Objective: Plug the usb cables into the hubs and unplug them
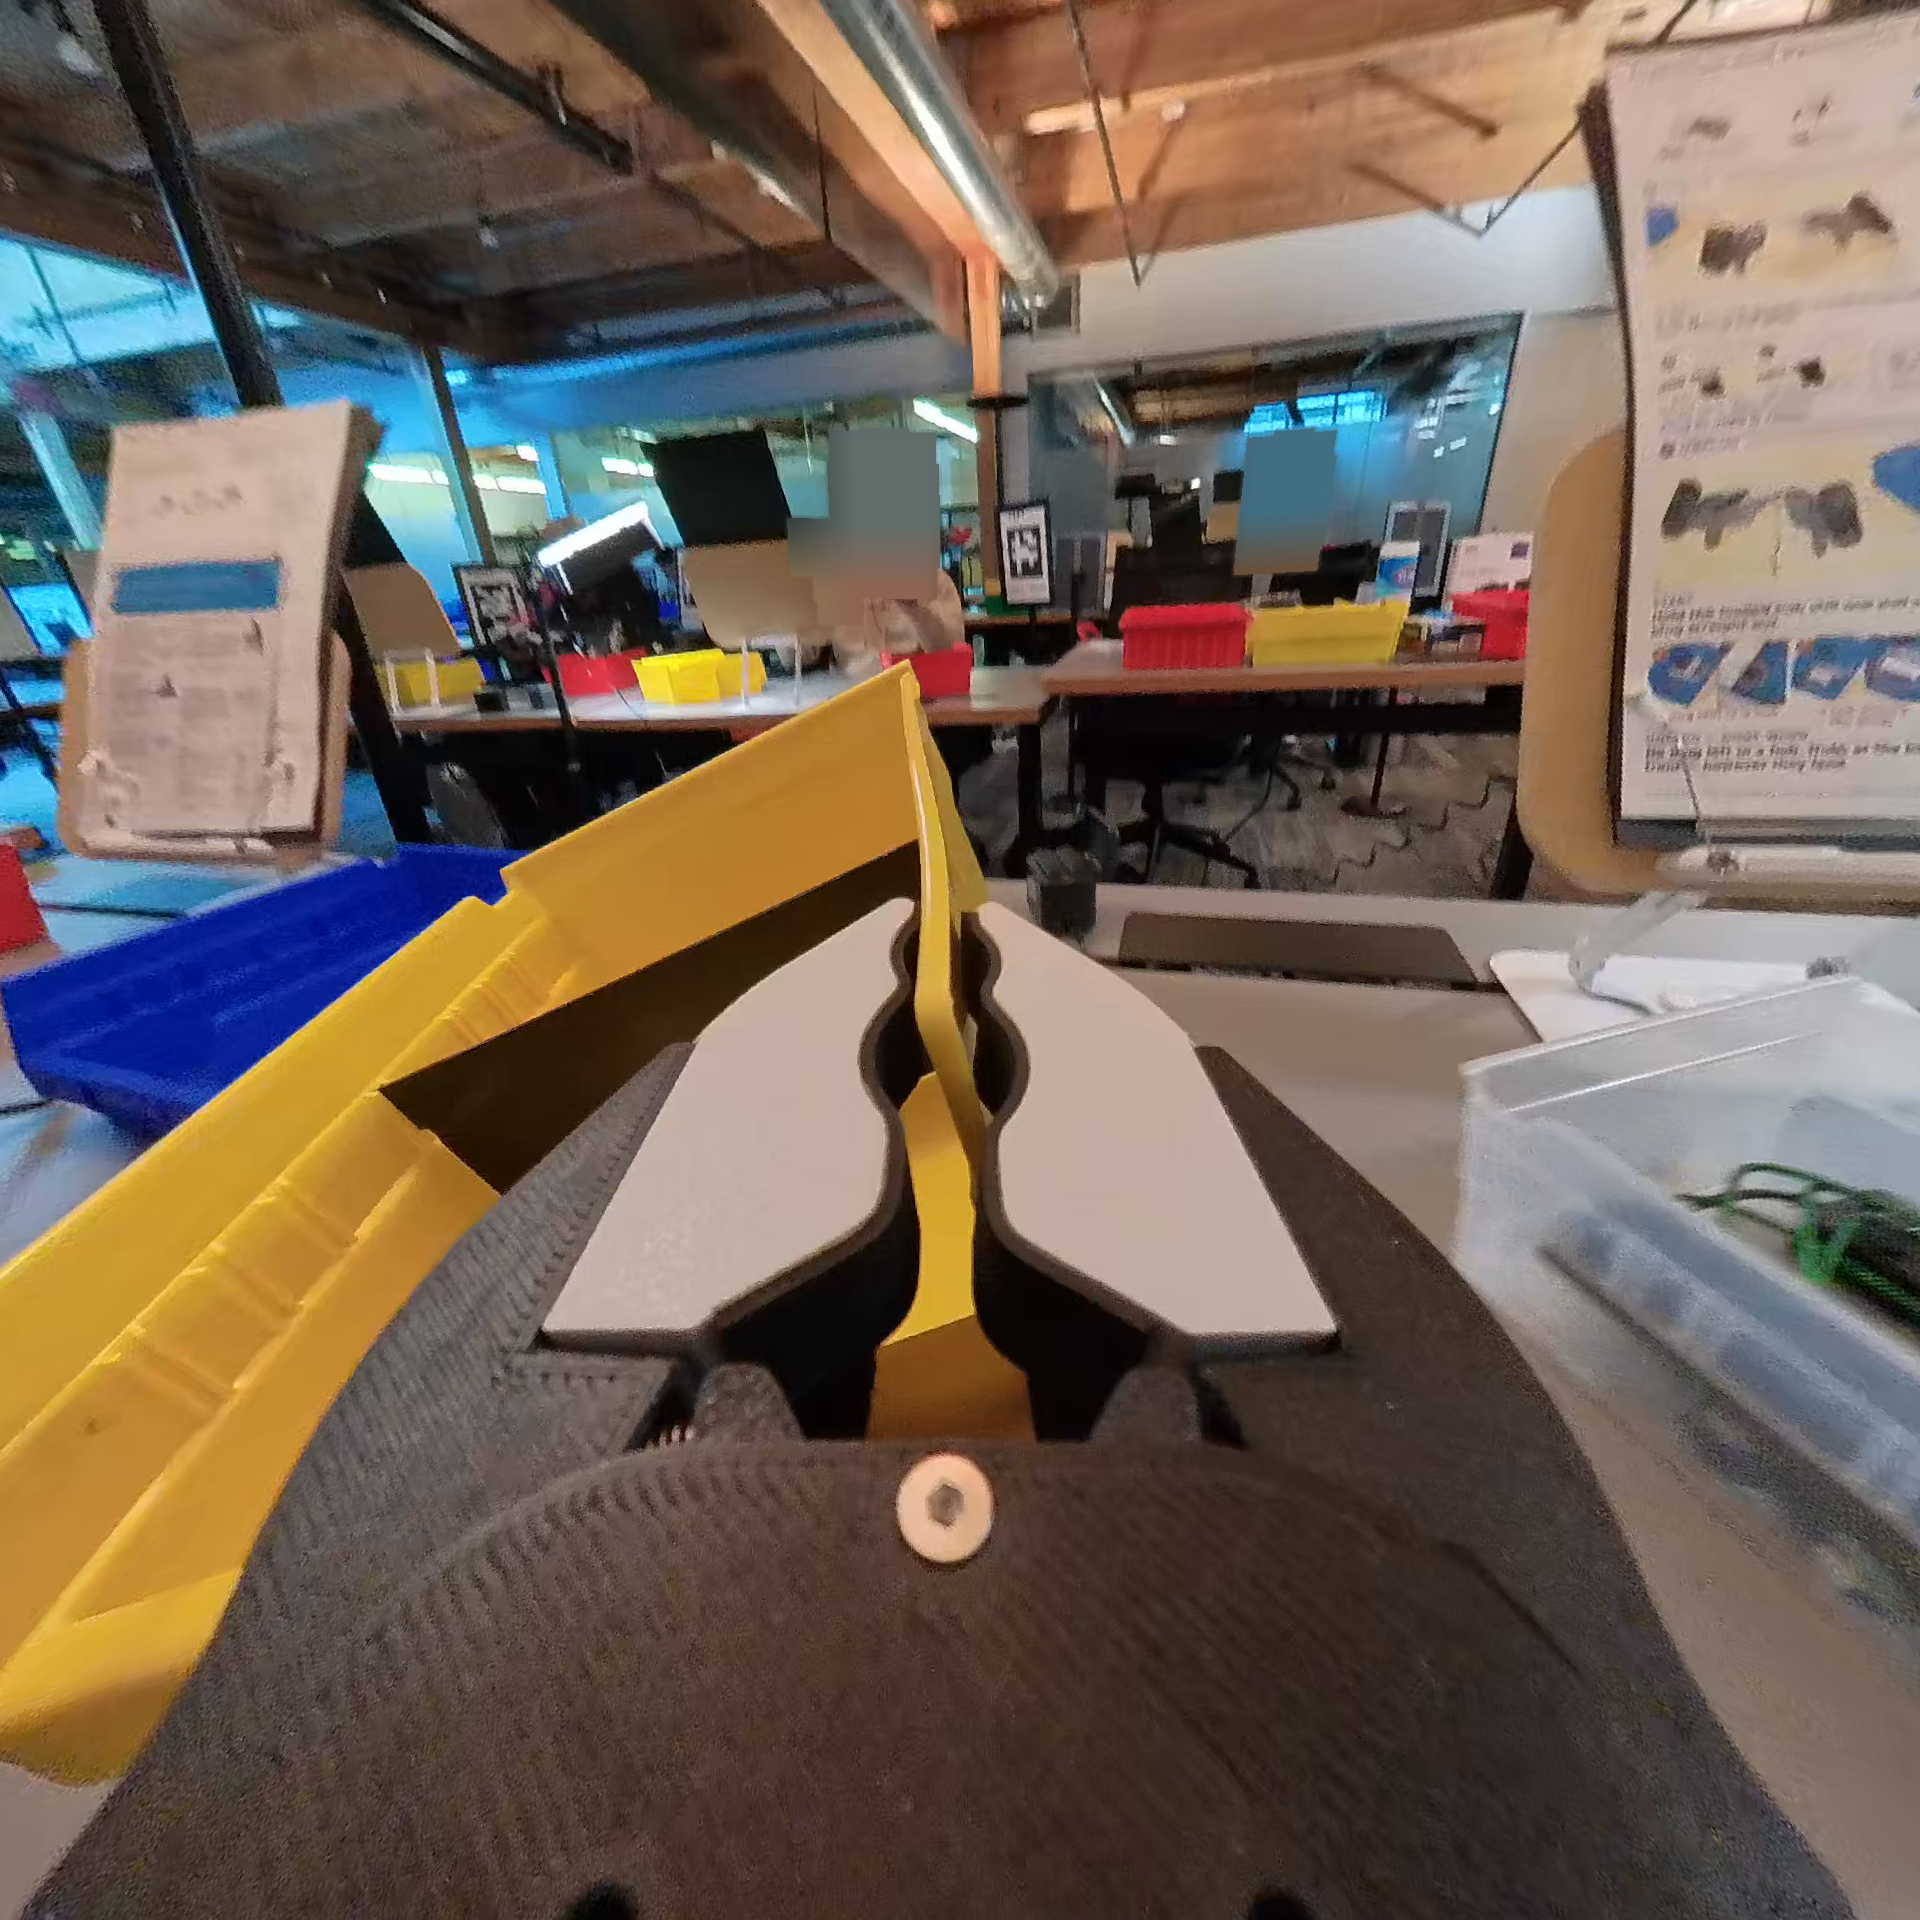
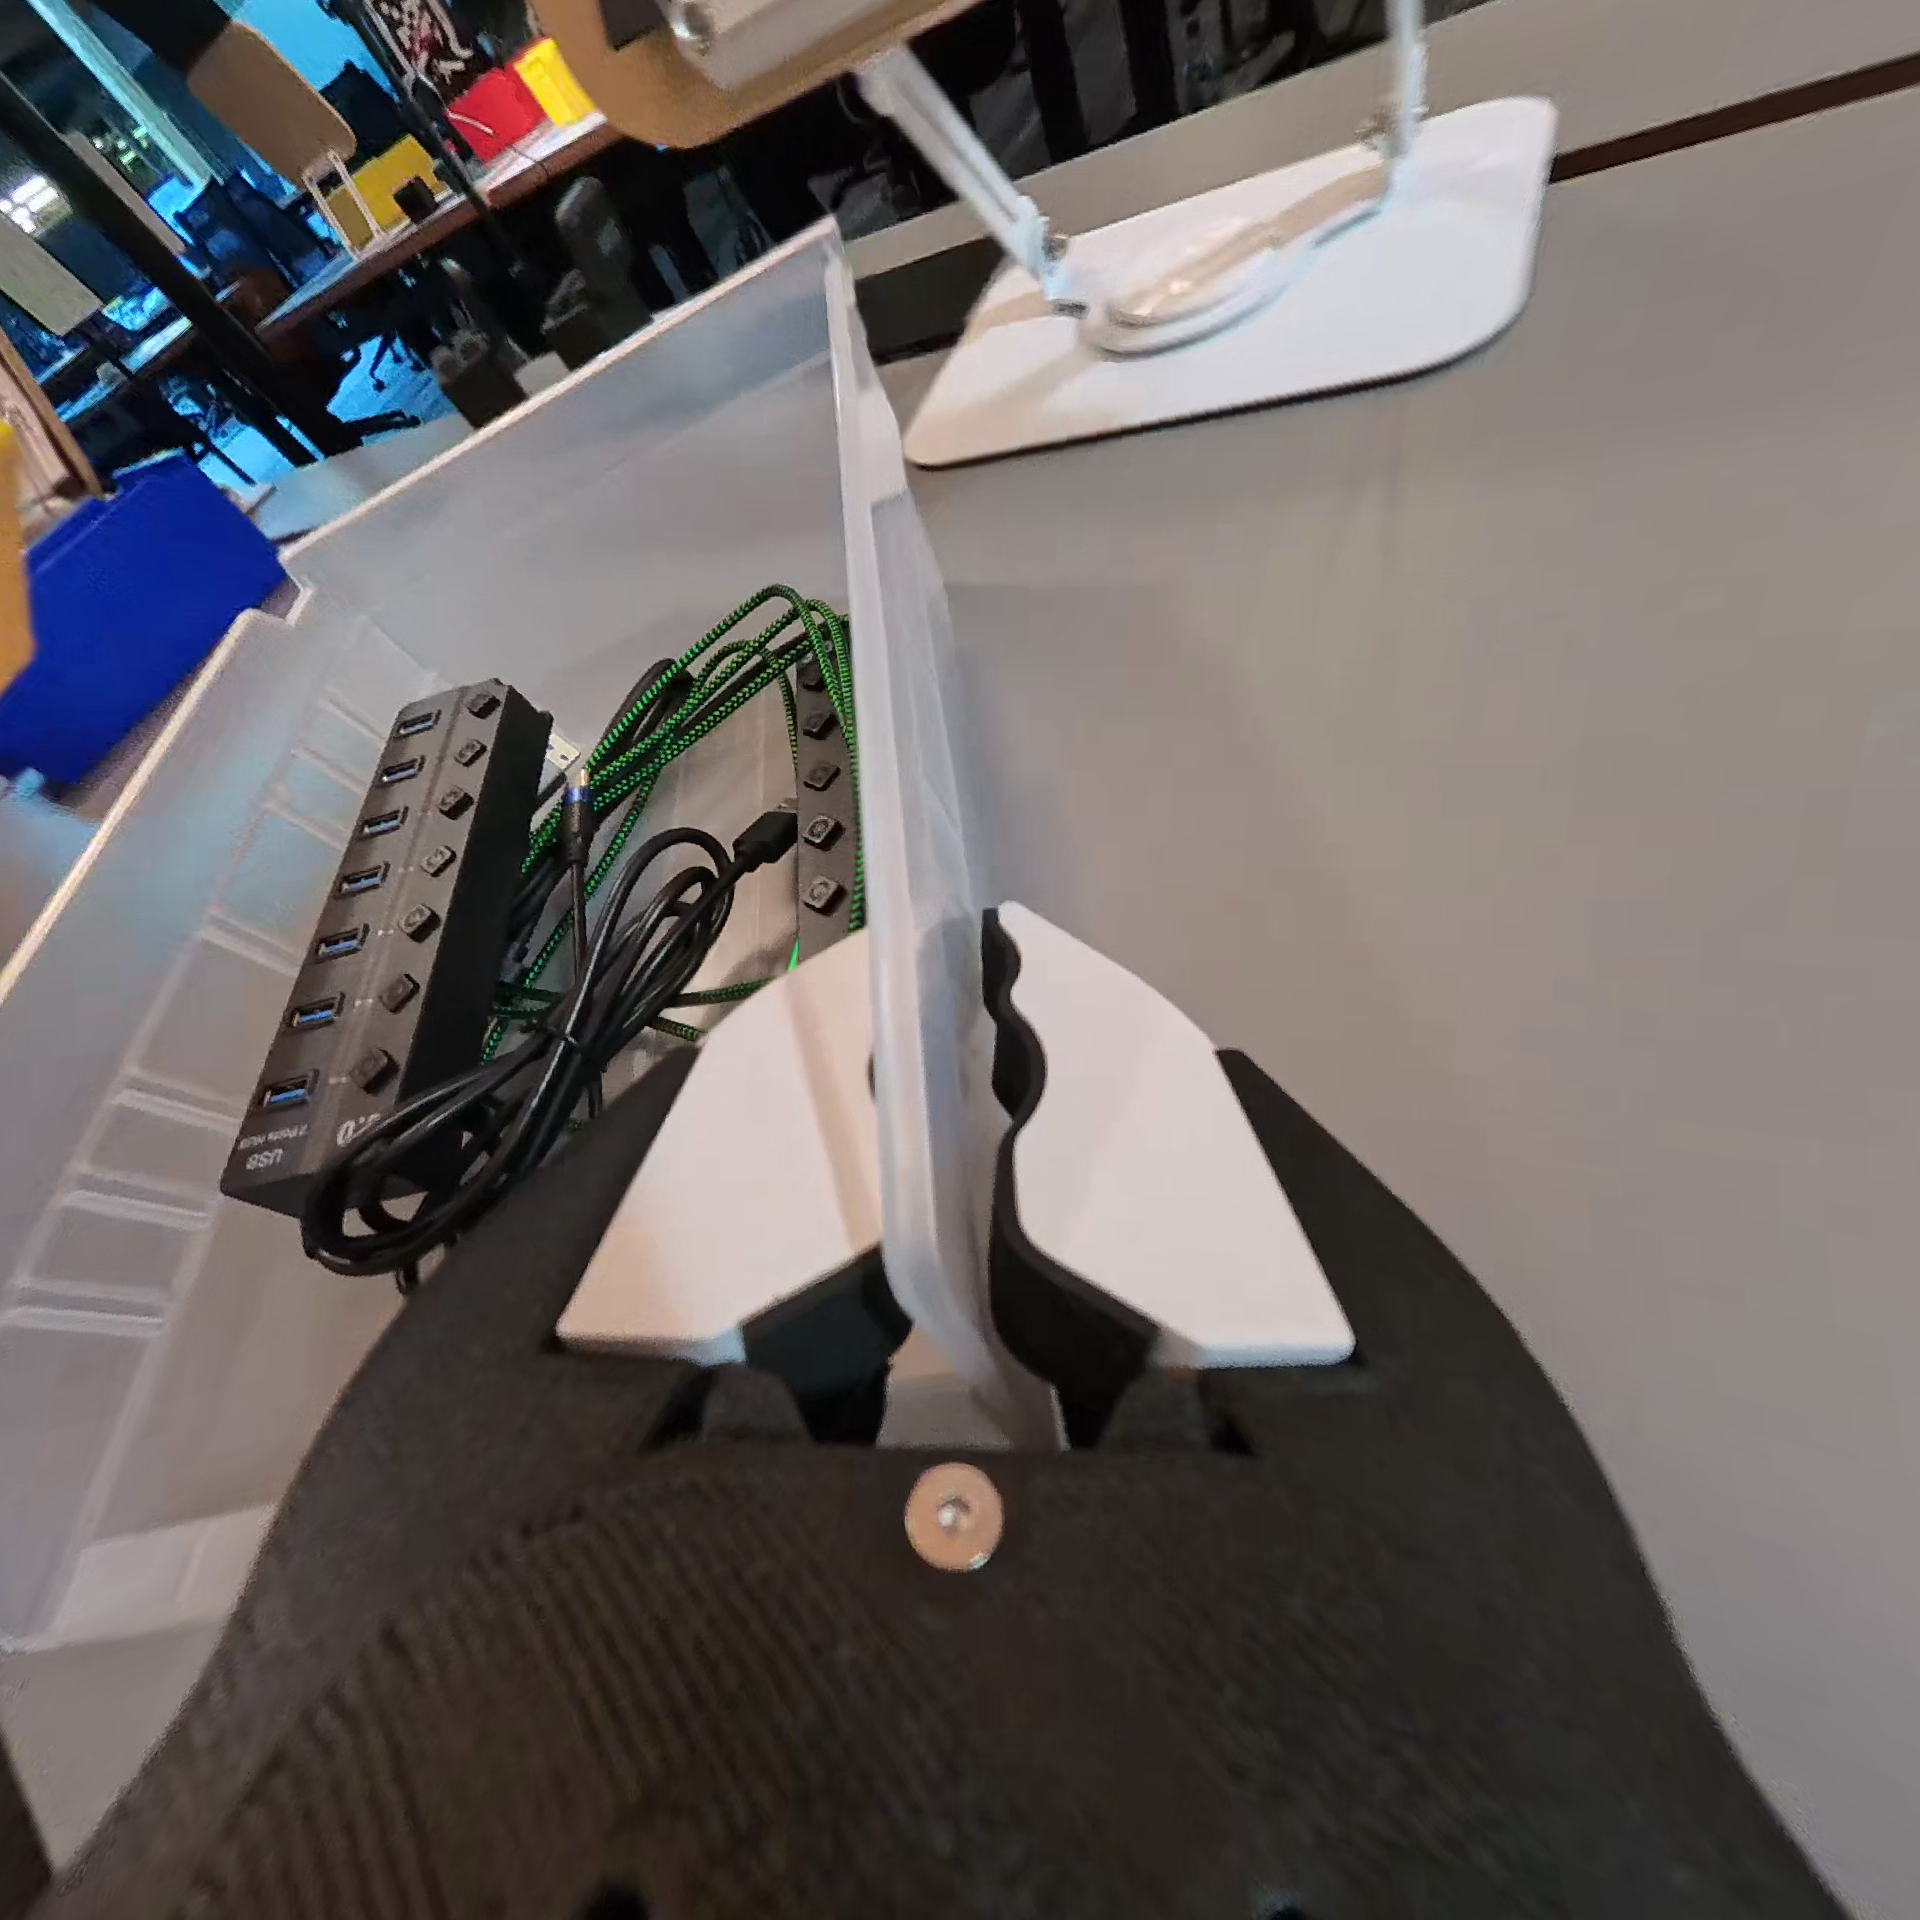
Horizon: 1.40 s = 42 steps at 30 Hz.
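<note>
**Both tools clamped on bin walls, hubs waiting inside the clear bin**

The right tool is closed on the right-hand wall of the translucent bin, one finger inside the bin and one outside, the thin wall running up between them. The left tool is likewise pinched shut on the rim of a yellow bin, whose wall passes between its grey pads; neither tool holds a cable or a hub.

Outward from the right tool, just to its left and slightly ahead, the task's things lie on the floor of the translucent bin. A black USB hub rests against the bin's left side, its long axis running away from the tool, its row of blue ports facing up. A second hub lies close along the wall the tool grips. Between them sits a tangle — the green braided cables and a black cable coiled nearer the tool, a black plug lying free.

In the left wrist view the same translucent bin shows to the right on the counter, with a blue bin beyond the yellow one.

The right tool is much the nearer to the cables; it would likely have to release the wall and reach down and left — nothing is plugged in yet.
</note>
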### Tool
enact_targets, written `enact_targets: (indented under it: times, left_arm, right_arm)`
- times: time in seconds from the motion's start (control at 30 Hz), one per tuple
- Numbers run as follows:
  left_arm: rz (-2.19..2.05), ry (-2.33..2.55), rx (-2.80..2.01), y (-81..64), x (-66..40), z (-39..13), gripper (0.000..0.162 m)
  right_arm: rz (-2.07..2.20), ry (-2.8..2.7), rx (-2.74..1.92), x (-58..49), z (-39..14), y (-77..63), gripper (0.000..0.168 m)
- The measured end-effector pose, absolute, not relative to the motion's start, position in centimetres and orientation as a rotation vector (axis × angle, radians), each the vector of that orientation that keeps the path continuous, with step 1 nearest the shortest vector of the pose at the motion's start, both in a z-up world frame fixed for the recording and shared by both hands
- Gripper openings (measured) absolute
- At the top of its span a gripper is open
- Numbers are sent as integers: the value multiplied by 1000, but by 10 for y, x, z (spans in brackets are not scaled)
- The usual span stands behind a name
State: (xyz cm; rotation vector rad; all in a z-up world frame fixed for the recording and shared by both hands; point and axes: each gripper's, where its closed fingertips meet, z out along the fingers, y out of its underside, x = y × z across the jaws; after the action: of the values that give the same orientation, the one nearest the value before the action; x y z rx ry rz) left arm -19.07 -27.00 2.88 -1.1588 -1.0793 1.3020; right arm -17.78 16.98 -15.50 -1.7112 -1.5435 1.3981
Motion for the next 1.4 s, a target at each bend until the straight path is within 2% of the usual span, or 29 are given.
enact_targets:
  times: [0.1,0.27,0.47,0.7,0.97,1.2,1.4]
  left_arm:
    - [1361,-1020,-1131,-272,-178,59,5]
    - [1398,-941,-1072,-271,-159,95,5]
    - [1360,-894,-1060,-262,-151,108,5]
    - [1248,-807,-1083,-222,-141,118,5]
    - [1011,-528,-1232,-80,-97,119,6]
    - [782,-329,-1393,52,-49,49,5]
    - [664,-323,-1522,115,-35,-21,5]
  right_arm:
    - [1404,-1492,-1743,-201,-155,115,10]
    - [1545,-1476,-1732,-221,-148,7,39]
    - [1596,-1827,-1481,-215,-138,-116,72]
    - [1752,-1895,-1215,-182,-85,-131,72]
    - [1672,-1753,-1072,-136,-46,16,63]
    - [1419,-1510,-1204,-68,-65,211,53]
    - [1650,-1313,-1447,-20,-77,272,55]
